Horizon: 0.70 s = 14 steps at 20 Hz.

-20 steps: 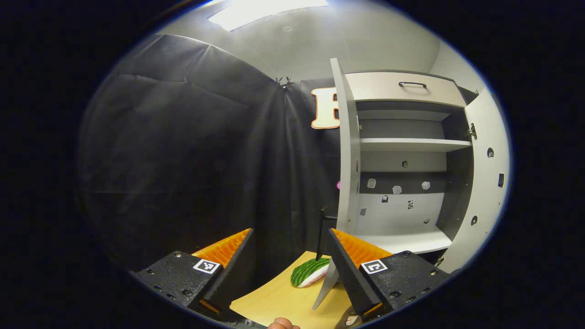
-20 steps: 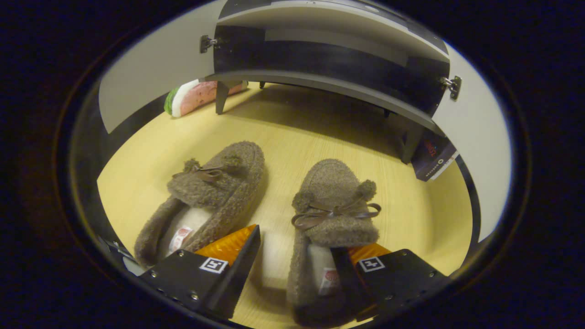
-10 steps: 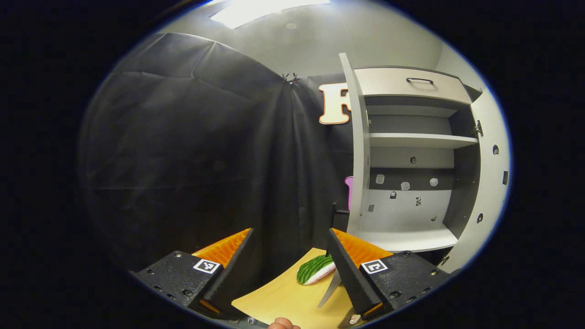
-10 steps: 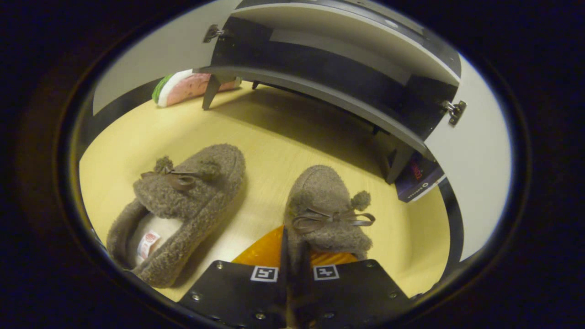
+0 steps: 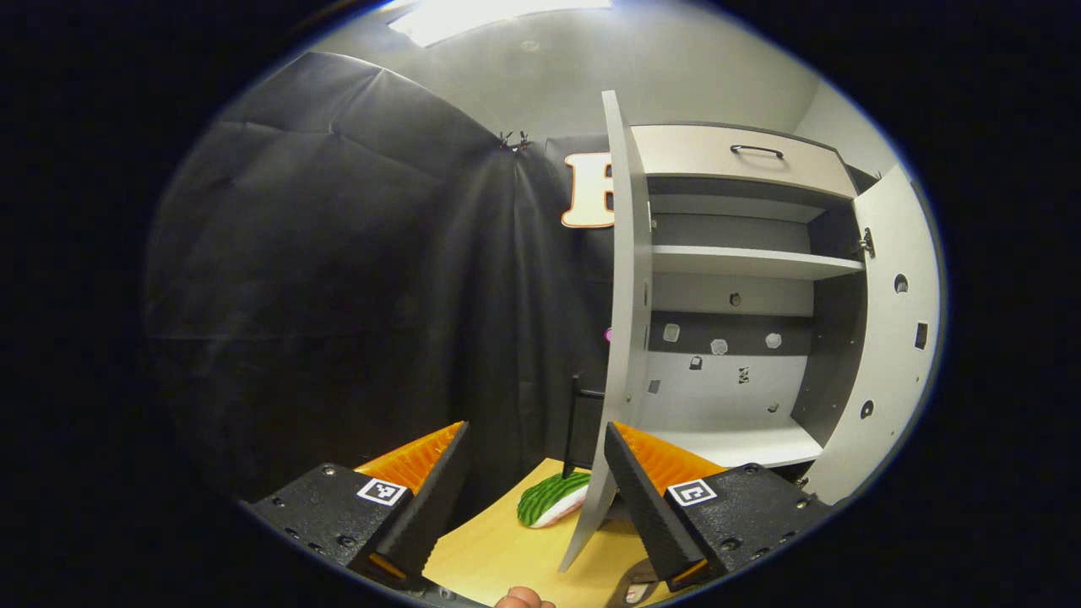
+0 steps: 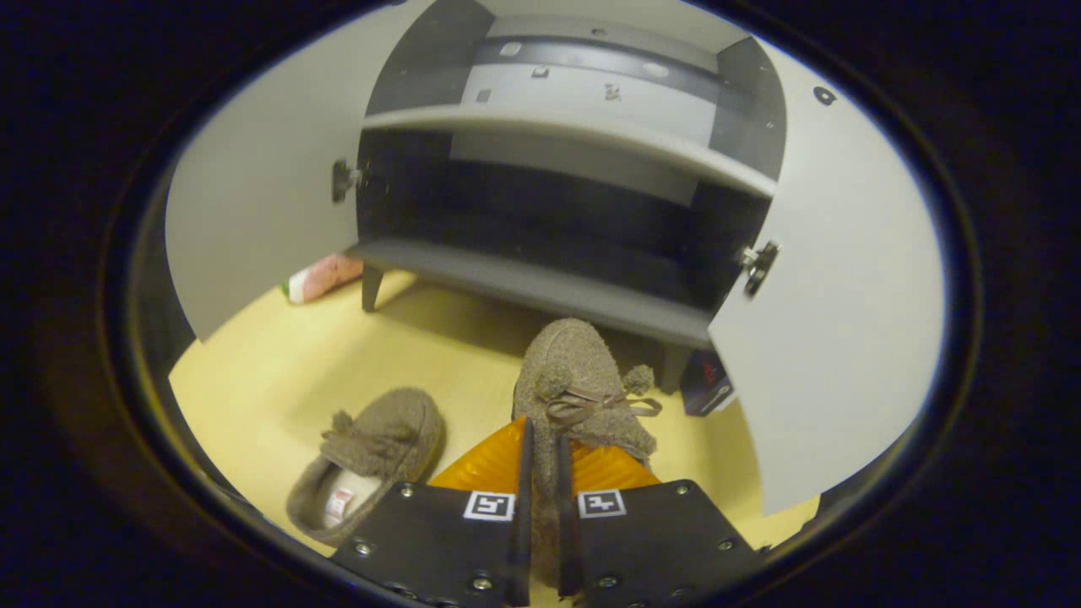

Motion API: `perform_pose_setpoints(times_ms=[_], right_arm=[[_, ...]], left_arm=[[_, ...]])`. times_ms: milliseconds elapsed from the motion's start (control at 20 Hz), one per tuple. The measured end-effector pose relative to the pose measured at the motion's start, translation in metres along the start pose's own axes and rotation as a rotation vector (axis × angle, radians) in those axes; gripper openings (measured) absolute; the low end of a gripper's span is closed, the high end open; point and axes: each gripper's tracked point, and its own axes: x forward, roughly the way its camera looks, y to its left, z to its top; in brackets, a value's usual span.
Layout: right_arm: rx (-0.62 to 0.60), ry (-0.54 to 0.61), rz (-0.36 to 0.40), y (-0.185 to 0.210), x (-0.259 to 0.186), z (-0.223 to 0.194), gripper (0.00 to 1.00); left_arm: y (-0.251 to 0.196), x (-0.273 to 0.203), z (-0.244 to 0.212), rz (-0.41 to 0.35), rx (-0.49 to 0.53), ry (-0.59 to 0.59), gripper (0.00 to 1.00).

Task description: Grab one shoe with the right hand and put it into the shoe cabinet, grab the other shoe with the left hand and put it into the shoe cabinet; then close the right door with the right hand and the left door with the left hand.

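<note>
In the right gripper view my right gripper (image 6: 540,460) is shut on a fuzzy brown shoe (image 6: 574,371) with a bow, holding it by its side wall and lifted off the floor, toe toward the shoe cabinet (image 6: 540,287). The other brown shoe (image 6: 372,464) lies on the yellow floor at lower left. Both cabinet doors stand open: left door (image 6: 253,219), right door (image 6: 836,321). In the left gripper view my left gripper (image 5: 532,473) is open and holds nothing, facing the cabinet's open left door (image 5: 625,321) and the shelves (image 5: 743,262) beyond.
A watermelon-slice toy (image 5: 549,500) lies on the floor by the cabinet's left leg, also seen as a pink slice (image 6: 325,277). A dark package (image 6: 705,384) sits under the cabinet's right side. A fingertip (image 5: 519,599) shows at the bottom edge.
My right gripper closed on the right shoe, then lifted it and carried it toward the cabinet. The left gripper only swayed slightly, staying open.
</note>
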Motion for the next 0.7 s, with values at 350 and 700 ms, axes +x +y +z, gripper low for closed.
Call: perform_pose_setpoints(times_ms=[350,700], right_arm=[[0.016,-0.327,-0.018,-0.035,-0.036,0.186,0.13],[0.007,-0.486,-0.021,-0.048,0.005,0.321,0.13]], left_arm=[[-0.002,0.002,-0.007,-0.003,-0.011,0.004,0.96],[0.025,-0.006,-0.011,0.073,-0.034,-0.005,0.93]])
